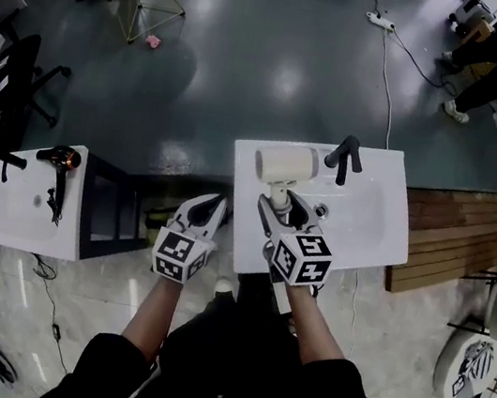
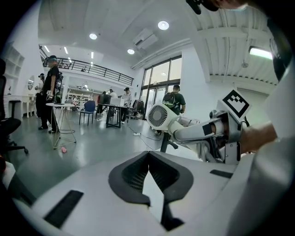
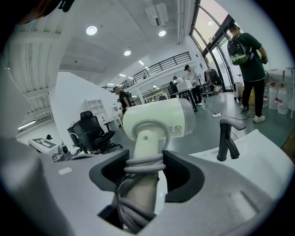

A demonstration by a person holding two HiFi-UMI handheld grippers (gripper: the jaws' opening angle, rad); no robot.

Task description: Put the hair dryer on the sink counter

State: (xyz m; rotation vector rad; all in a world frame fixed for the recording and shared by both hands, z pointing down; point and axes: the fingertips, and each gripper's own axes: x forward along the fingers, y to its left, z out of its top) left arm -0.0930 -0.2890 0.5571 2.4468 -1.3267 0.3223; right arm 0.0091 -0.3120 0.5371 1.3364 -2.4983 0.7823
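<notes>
The head view is dim. Its dark, glossy floor (image 1: 247,98) shows two soft pale reflections toward 12 o'clock, and the white sink counter (image 1: 369,215) stands out bright near centre. Both gripper views are brighter, lit by round ceiling lights (image 2: 162,25) around 12 o'clock. Windows (image 2: 159,80) glow just above centre in the left one. Each is a circular fisheye with black corners, lines bending at the rim and a soft, blurred foreground at 6 o'clock.

1. I see hair dryer (image 1: 285,164) over sink counter (image 1: 374,244), just left of faucet (image 1: 344,158).
2. Dryer handle sits between R gripper (image 1: 280,210) jaws, nr counter's front edge.
3. L gripper (image 1: 213,208) is off counter's left edge.
</notes>
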